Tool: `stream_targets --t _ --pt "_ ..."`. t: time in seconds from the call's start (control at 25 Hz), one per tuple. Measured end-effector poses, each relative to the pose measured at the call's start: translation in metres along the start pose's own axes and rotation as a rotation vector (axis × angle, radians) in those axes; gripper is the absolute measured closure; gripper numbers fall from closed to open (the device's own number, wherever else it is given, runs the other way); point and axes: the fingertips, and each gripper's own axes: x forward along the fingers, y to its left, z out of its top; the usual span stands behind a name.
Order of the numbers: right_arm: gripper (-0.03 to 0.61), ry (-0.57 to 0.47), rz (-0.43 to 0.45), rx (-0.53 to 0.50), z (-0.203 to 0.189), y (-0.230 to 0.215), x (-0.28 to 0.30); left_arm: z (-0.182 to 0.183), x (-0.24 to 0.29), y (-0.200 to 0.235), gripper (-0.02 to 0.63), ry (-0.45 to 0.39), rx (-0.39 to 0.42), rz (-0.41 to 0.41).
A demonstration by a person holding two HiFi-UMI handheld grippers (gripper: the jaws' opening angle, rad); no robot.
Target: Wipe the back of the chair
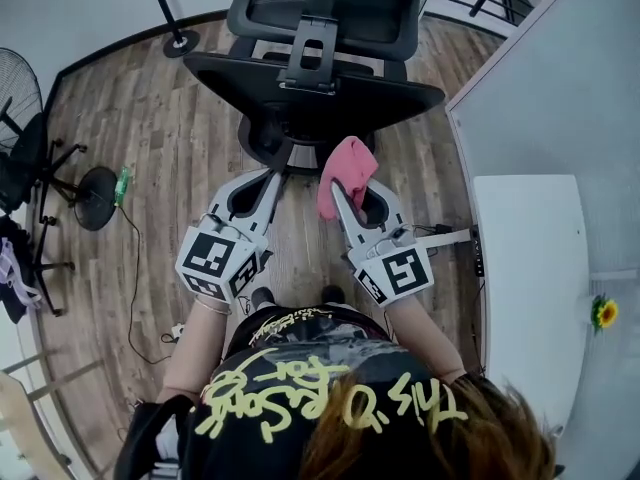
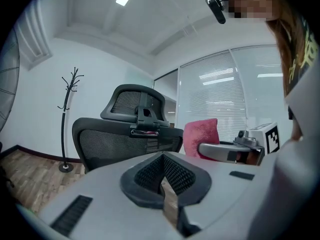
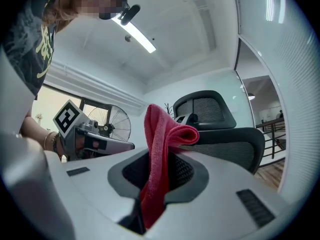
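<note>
The black mesh office chair has its back [image 1: 310, 88] towards me, with the headrest [image 1: 322, 6] above it. A pink-red cloth [image 1: 346, 166] is pinched in my right gripper [image 1: 338, 192], just short of the chair back's lower right. In the right gripper view the cloth [image 3: 161, 149] stands folded up out of the shut jaws, and the chair back [image 3: 231, 143] is beyond it. My left gripper [image 1: 273, 176] is held beside it, jaws shut on nothing, and points at the chair back [image 2: 125, 141] without touching it.
A standing fan [image 1: 15, 103] and its round base [image 1: 97, 198] are on the wood floor at left, with a cable and a green bottle [image 1: 122, 183]. A coat stand [image 2: 67, 119] rises behind the chair. A white desk [image 1: 530, 268] and a partition wall are at right.
</note>
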Motion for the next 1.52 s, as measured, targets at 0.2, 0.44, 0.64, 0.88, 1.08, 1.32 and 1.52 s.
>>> stream_targets --t 0.2,0.44,0.64,0.88,1.08,1.32,1.52 --pt "0.520 0.031 -0.029 0.018 -0.010 -0.010 -0.007 0.005 0.001 -0.005 0.620 -0.011 0.012 -0.009" --pt "0.520 0.041 -0.028 0.030 -0.013 -0.011 -0.009 0.004 0.002 -0.006 0.620 -0.004 0.017 -0.012" --pt "0.520 0.041 -0.020 0.020 -0.012 -0.008 -0.008 0.003 0.000 -0.005 0.620 0.001 0.020 -0.014" --pt "0.517 0.051 -0.013 0.002 -0.013 -0.004 -0.008 0.001 -0.002 -0.002 0.620 0.000 0.013 -0.005" --pt "0.517 0.054 -0.020 0.005 -0.013 -0.005 -0.010 0.002 -0.002 -0.004 0.620 -0.009 0.007 -0.013" --pt "0.517 0.054 -0.019 -0.008 -0.011 -0.003 -0.010 0.001 -0.005 -0.004 0.620 -0.011 0.005 -0.013" --pt "0.517 0.059 -0.012 -0.006 -0.013 0.003 -0.011 0.001 -0.009 -0.005 0.620 -0.012 0.005 -0.015"
